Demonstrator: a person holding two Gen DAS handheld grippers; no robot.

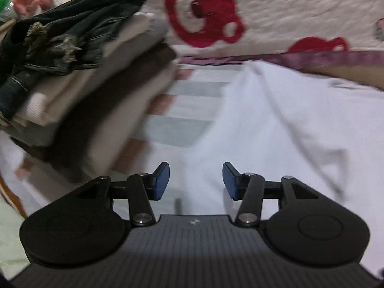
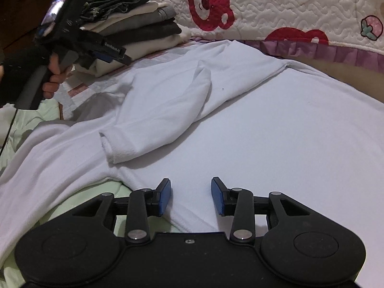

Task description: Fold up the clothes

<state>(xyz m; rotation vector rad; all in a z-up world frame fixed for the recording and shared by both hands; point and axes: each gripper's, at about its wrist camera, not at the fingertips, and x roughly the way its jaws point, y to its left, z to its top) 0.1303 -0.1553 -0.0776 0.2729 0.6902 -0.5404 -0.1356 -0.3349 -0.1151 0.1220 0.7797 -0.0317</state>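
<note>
The white garment point(image 2: 264, 124) lies spread just beyond both empty, parted grippers, left point(image 1: 195, 182) and right point(image 2: 191, 197), its folded-in sleeve point(image 2: 158, 117) visible only from the right wrist.

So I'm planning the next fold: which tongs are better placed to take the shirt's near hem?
Right. The right tongs are open, low over the shirt hem; the left tongs are raised by the stack.

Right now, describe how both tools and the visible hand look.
Each tool, left and right, is matte black with hinged linkages, silver pivot screws and blue ribbed pads. The left hand wears a black sleeve; a thin dark cable hangs below.
</note>
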